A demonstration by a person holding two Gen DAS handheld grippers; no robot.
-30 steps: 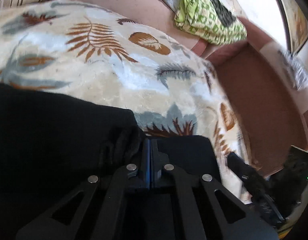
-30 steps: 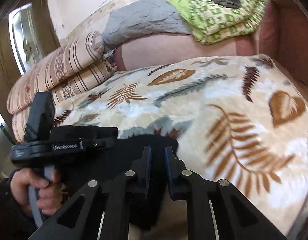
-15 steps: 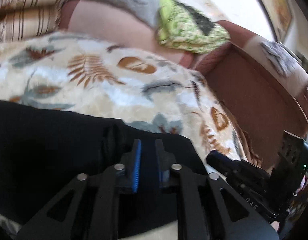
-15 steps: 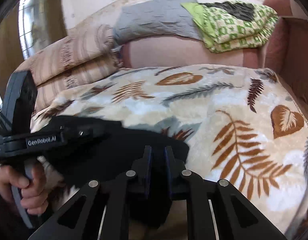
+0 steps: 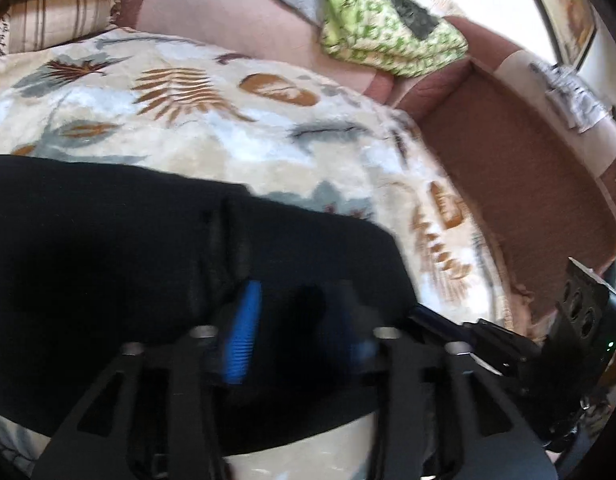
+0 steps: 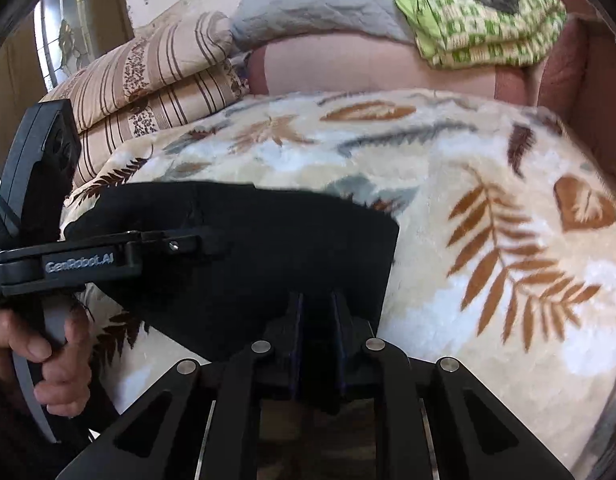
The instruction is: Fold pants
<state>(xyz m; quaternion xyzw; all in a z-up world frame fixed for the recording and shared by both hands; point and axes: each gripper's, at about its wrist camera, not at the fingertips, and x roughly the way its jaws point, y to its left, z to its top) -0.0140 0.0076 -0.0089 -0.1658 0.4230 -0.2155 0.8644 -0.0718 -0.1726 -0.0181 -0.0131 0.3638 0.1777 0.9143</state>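
Observation:
Black pants (image 5: 108,260) lie folded on a leaf-print blanket (image 5: 228,128). My left gripper (image 5: 302,320) hovers over their near part. Its jaws are opening, the blue pads (image 5: 240,336) stand apart, and only flat cloth lies under the gap. In the right wrist view the pants (image 6: 288,240) spread left of centre on the blanket (image 6: 487,184). My right gripper (image 6: 317,316) is shut on their near right edge, and black cloth hangs below its fingers. The left gripper (image 6: 188,244) reaches in from the left, held by a hand (image 6: 56,360).
Striped pillows (image 6: 156,80) are stacked at the back left. A grey cloth (image 6: 315,12) and a green patterned bundle (image 6: 487,28) lie on the pink headrest behind. A brown padded side (image 5: 519,184) borders the blanket on the right.
The left gripper's jaws went from shut on a fold of the pants to apart, and the fold has dropped flat. The right gripper kept its grip on the edge.

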